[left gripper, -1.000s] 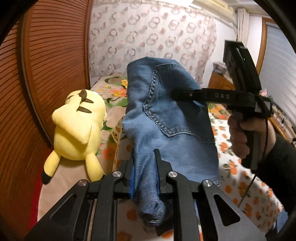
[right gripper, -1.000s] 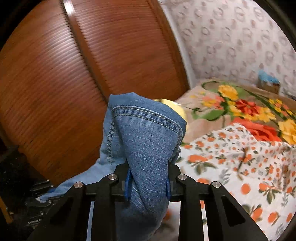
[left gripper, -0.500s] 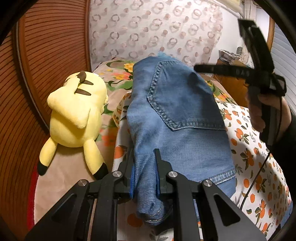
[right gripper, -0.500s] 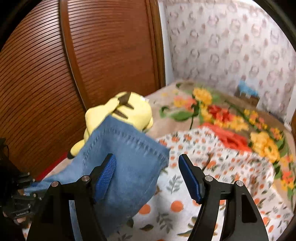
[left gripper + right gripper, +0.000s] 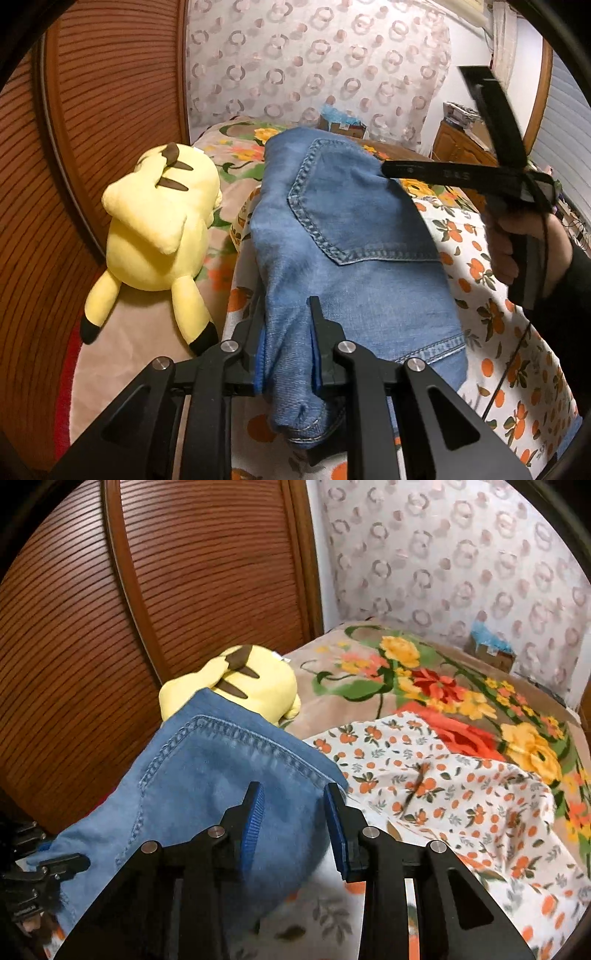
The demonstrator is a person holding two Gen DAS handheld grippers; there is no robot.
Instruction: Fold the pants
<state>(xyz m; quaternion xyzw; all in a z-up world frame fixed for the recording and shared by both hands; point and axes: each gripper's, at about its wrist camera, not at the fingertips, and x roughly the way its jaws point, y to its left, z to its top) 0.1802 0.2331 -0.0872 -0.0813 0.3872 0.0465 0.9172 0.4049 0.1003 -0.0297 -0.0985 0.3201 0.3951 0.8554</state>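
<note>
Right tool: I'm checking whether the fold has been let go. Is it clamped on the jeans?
No, the right tool has its blue pads apart, with the jeans lying loose beneath them on the bed.

Jeans [image 5: 354, 258] hem blurred; plush toy [image 5: 251, 686] half hidden behind denim.

My jeans [image 5: 354, 258] are faded blue denim, folded into a thick bundle with a back pocket facing up, its stitched outline plain to see. They lie lengthwise on the orange-flowered sheet [image 5: 491, 325], the near end bunched into a narrow roll, the far end humped. From my right side, a stitched hem edge [image 5: 236, 738] slopes across the fabric.
</note>
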